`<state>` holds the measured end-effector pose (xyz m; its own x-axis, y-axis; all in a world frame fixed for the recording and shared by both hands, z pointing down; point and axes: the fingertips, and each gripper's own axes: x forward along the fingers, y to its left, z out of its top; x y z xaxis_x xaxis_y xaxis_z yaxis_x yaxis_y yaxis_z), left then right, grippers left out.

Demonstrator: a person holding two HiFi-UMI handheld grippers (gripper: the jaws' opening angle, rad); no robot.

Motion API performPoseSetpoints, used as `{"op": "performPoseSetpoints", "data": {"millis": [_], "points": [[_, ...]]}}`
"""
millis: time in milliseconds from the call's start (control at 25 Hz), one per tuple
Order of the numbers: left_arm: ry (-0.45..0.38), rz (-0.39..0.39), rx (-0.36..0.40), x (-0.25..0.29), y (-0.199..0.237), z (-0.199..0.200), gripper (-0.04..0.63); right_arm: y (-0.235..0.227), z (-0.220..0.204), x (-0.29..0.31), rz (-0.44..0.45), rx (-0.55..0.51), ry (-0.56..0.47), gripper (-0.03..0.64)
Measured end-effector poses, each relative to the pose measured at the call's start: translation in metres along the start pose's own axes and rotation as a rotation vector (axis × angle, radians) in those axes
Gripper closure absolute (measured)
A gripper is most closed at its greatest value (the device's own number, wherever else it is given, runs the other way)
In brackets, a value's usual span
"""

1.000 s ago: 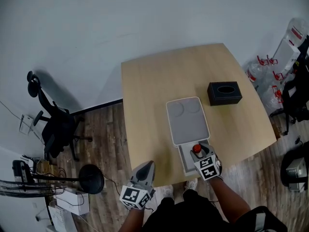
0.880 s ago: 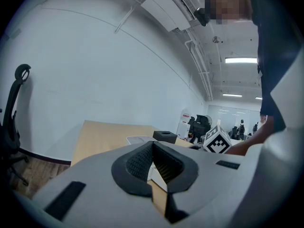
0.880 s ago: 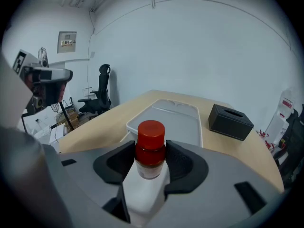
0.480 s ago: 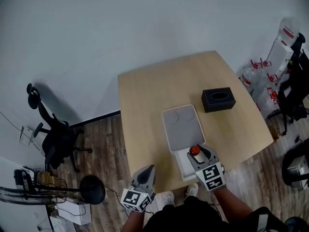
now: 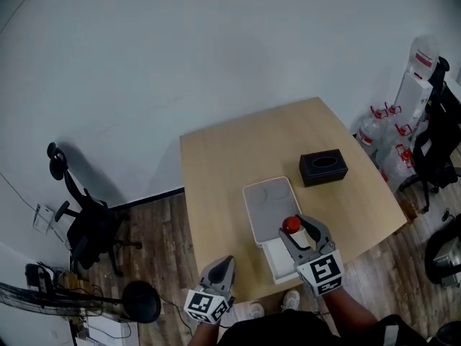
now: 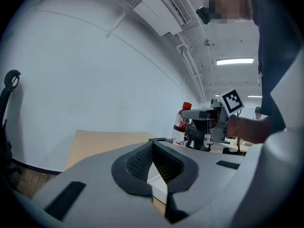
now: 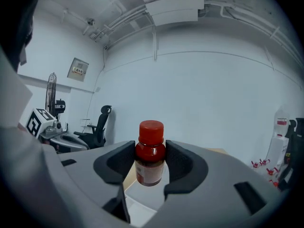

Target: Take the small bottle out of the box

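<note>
Standing on plank flooring by a pale wall, a black office chair (image 5: 86, 225) sat left of the light wooden table (image 5: 230, 157). The left hand-held gripper (image 5: 225, 264) hung off the table's near edge, its ribbed pads pressed together on nothing. Only the right gripper view showed the right hand-held gripper (image 7: 150, 167) pinching the small bottle (image 7: 150, 148), red-capped and dark-bodied, above the open white box (image 5: 275, 259). A black tissue box (image 5: 323, 167) lay further right.

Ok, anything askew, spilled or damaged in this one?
Nothing stands out. The small bottle is upright, cap on, clamped in the right gripper above the open white box. The black tissue box sits square on the table; no spill or damage visible.
</note>
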<state>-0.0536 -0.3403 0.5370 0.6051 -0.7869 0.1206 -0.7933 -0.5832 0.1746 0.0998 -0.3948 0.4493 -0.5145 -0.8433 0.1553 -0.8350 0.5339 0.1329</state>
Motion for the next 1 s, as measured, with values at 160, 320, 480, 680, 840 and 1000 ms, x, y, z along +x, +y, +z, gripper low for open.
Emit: {"op": "performPoseSetpoints", "data": {"millis": [160, 320, 480, 680, 840, 1000], "points": [[-0.009, -0.003, -0.002, 0.002, -0.001, 0.003, 0.583, -0.011, 0.017, -0.008, -0.034, -0.006, -0.043, 0.403], [-0.025, -0.018, 0.018, 0.008, -0.003, 0.008, 0.583, -0.013, 0.020, -0.010, -0.041, -0.042, -0.042, 0.403], [-0.041, -0.031, 0.024, 0.015, -0.008, 0.015, 0.583, -0.017, 0.020, -0.014, -0.050, -0.032, -0.043, 0.403], [-0.044, -0.039, 0.027, 0.019, -0.010, 0.020, 0.583, -0.019, 0.022, -0.015, -0.053, -0.031, -0.048, 0.403], [-0.047, -0.043, 0.026, 0.020, -0.014, 0.019, 0.583, -0.019, 0.021, -0.017, -0.050, -0.042, -0.055, 0.405], [-0.047, -0.042, 0.027, 0.022, -0.015, 0.019, 0.583, -0.019, 0.022, -0.018, -0.046, -0.043, -0.065, 0.405]]}}
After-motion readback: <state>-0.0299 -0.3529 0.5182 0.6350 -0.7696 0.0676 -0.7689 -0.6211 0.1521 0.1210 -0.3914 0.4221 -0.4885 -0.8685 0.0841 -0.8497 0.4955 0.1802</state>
